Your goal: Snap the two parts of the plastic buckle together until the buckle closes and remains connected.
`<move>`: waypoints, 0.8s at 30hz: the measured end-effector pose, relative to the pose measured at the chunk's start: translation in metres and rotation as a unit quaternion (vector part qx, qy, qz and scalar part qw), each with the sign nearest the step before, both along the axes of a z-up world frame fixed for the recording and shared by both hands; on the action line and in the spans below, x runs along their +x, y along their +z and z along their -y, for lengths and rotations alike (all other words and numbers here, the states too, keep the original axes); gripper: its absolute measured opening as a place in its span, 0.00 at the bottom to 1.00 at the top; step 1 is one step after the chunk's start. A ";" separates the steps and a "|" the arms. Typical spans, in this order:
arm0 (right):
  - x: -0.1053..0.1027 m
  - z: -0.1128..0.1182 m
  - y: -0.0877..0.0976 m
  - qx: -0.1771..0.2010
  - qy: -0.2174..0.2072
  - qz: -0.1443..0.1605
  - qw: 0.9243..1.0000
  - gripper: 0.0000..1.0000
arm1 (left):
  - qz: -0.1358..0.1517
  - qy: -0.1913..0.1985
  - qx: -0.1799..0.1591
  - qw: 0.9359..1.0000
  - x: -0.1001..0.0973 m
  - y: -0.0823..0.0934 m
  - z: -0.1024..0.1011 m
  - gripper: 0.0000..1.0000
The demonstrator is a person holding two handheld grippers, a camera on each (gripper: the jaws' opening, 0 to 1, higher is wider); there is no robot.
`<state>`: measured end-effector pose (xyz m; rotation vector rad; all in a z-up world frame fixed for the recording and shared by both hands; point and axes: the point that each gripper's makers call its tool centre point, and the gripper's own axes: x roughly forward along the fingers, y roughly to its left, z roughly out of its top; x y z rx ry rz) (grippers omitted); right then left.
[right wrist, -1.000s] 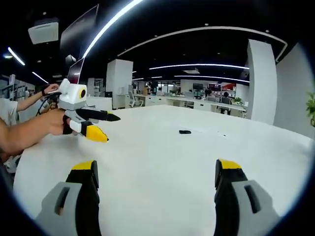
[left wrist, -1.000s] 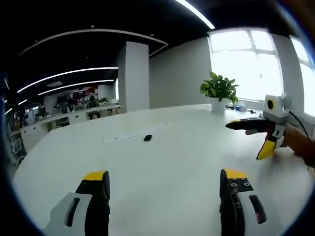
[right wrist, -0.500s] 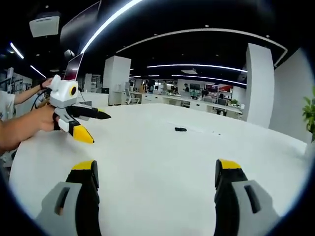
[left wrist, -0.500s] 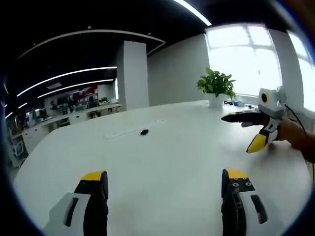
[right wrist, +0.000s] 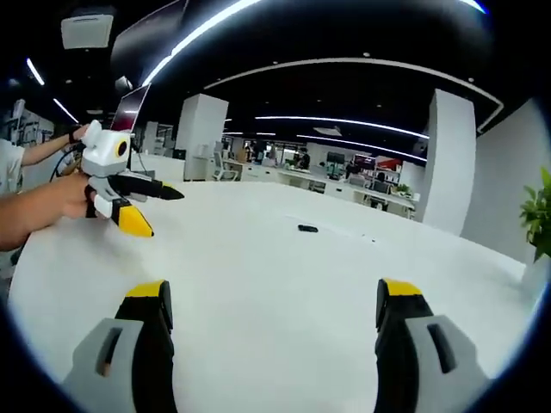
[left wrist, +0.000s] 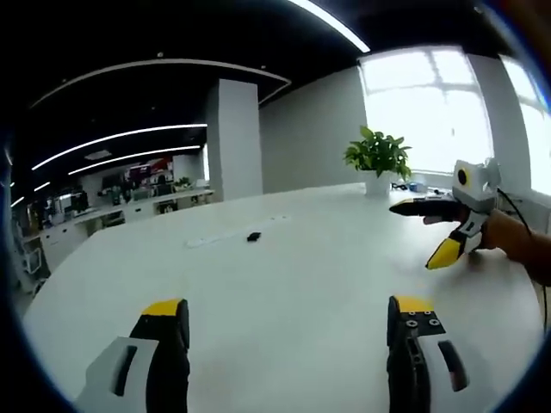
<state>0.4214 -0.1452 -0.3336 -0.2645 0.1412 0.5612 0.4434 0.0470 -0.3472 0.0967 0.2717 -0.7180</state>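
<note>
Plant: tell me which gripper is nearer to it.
Right. The right gripper is held on the side where the plant stands, close beside it in the left gripper view. The left gripper hovers beyond the right one, away from the plant.

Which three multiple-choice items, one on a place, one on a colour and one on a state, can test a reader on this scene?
1. Where does the small black buckle piece lie?
A. on the white table
B. between one gripper's jaws
C. on the floor

2. What colour are the jaw tips of the left gripper?
A. red
B. yellow
C. green

3. How do the jaws of the right gripper stand?
A. shut on the buckle
B. shut on nothing
C. wide apart

Answers: 1 A, it rests far out on the tabletop; 2 B, the tips are yellow; 3 C, bare table shows between them.
</note>
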 end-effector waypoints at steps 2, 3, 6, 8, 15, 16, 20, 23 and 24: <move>0.001 0.001 0.000 0.000 -0.002 0.002 1.000 1.00 | -0.003 0.003 -0.007 1.000 0.000 0.000 -0.001 0.96; 0.002 0.001 0.000 0.001 -0.003 0.001 1.000 1.00 | -0.004 0.002 -0.005 1.000 0.000 0.000 -0.001 0.96; 0.002 0.001 -0.001 0.000 -0.005 0.001 1.000 1.00 | -0.005 -0.003 0.001 1.000 -0.001 -0.003 0.002 0.98; 0.002 0.001 0.000 -0.001 -0.004 0.003 1.000 1.00 | -0.006 -0.007 0.003 1.000 -0.002 -0.004 0.003 0.98; 0.002 0.000 0.007 0.020 -0.005 0.011 1.000 1.00 | -0.009 -0.009 0.006 1.000 -0.001 -0.005 0.003 0.98; 0.003 0.000 0.007 0.023 -0.006 0.009 1.000 1.00 | -0.008 -0.009 0.007 1.000 -0.001 -0.005 0.004 0.98; 0.003 -0.001 0.007 0.023 -0.003 0.011 1.000 1.00 | -0.006 -0.013 0.008 1.000 -0.002 -0.005 0.006 0.97; 0.002 -0.002 0.008 0.021 -0.001 0.013 1.000 1.00 | -0.001 -0.010 0.002 1.000 -0.001 -0.001 0.004 0.97; 0.002 -0.002 0.008 0.021 0.000 0.014 1.000 1.00 | 0.000 -0.010 0.000 1.000 -0.001 0.000 0.004 0.97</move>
